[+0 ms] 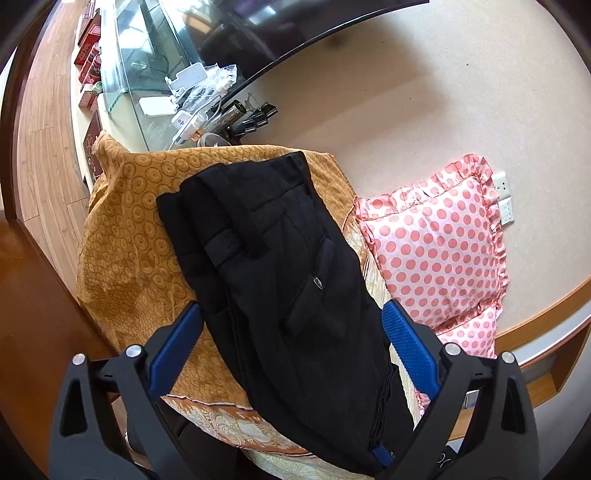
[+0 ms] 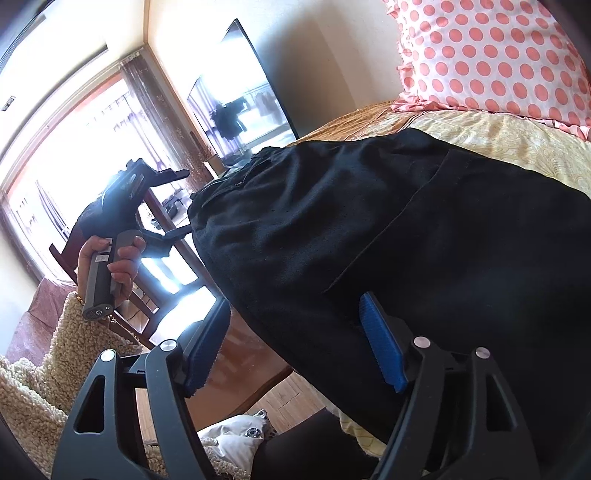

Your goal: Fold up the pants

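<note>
Black pants (image 1: pixel 280 273) lie folded lengthwise on an orange patterned bedcover (image 1: pixel 133 236), waistband at the far end, legs running toward me. My left gripper (image 1: pixel 291 314) is open, its blue pads on either side of the pants, above them. In the right wrist view the pants (image 2: pixel 369 229) fill the middle. My right gripper (image 2: pixel 295 317) is open at the pants' near edge, the right pad over the cloth and the left pad off the bed's side. The left gripper (image 2: pixel 181 199) shows there too, held in a hand, open above the waistband end.
A pink polka-dot pillow (image 1: pixel 439 240) lies right of the pants against the wall. A TV (image 1: pixel 280 33) and a cluttered glass stand (image 1: pixel 192 92) sit beyond the bed. A wooden chair (image 2: pixel 155 295) and a fluffy cream throw (image 2: pixel 66 347) are beside the bed.
</note>
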A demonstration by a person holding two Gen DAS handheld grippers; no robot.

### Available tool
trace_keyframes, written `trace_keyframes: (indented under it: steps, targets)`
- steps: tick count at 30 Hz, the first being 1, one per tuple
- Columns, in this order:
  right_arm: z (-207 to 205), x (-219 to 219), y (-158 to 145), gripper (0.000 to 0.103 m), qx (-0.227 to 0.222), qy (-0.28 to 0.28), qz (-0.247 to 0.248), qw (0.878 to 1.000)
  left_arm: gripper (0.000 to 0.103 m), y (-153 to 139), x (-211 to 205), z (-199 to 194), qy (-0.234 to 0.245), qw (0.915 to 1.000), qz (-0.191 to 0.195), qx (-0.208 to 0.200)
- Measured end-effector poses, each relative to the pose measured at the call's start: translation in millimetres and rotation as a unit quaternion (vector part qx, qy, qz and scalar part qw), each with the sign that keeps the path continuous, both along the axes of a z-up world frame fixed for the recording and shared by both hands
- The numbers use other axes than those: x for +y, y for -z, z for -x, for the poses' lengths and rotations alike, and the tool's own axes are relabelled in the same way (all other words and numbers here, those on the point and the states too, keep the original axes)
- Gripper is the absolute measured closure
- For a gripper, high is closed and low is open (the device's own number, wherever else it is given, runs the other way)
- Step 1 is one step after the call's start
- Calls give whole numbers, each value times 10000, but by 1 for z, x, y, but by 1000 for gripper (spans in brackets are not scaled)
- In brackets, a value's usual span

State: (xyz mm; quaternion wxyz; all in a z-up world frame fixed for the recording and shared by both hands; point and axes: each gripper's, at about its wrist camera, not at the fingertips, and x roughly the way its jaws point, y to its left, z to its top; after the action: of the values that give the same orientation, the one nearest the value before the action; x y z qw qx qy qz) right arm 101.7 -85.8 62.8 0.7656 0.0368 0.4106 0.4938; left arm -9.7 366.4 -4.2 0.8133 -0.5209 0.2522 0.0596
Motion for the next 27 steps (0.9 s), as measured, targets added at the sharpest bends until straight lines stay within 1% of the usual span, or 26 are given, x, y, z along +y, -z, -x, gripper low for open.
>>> trace_keyframes:
  steps: [2,4,6,7,8,9,11,12,14,19,22,24,27]
  targets:
    - [1,2,-1,26,-22,-29,6,10000,12,4,1,-1,-42,10000,62,61]
    - [2,3,0,25,-34,-43,4,10000,12,4,2,-1,-91,9999,92,73]
    - [1,3,0,25,-29,-58,-2,10000,15,4,1,1,-153,9998,99,95]
    - [0,3,0,25,-23,-62,-8,10000,19,2,1,2,-170,9998,68,104]
    - [0,3,0,25,-20,-66,-15,10000,28,0,-1,4,-161,9999,18,-8]
    - [0,3,0,25,-20,-67,-20,10000,31,-4,-2,6,-138,9998,-29,-141]
    - [-1,5,1,24,-33,-84,-27,10000,32,-10,-4,6,-111,9995,-130,-255]
    - [0,5,0,23,-39,-92,-31,9999,32,-10,-3,4,-107,9996,-130,-215]
    - [0,6,1,22,-54,-96,-19,9999,32,-4,1,1,-175,9998,-5,-108]
    - [0,5,1,22,-43,-95,-44,9999,36,7,10,-1,-316,9991,129,-232]
    - [0,5,1,22,-56,-99,-45,9999,39,14,19,-3,-404,9975,442,-369]
    - [0,5,1,22,-63,-95,-52,9999,39,16,23,-5,-415,9962,611,-469]
    - [1,5,1,22,-88,-90,-59,9999,47,21,27,-7,-453,9939,873,-501]
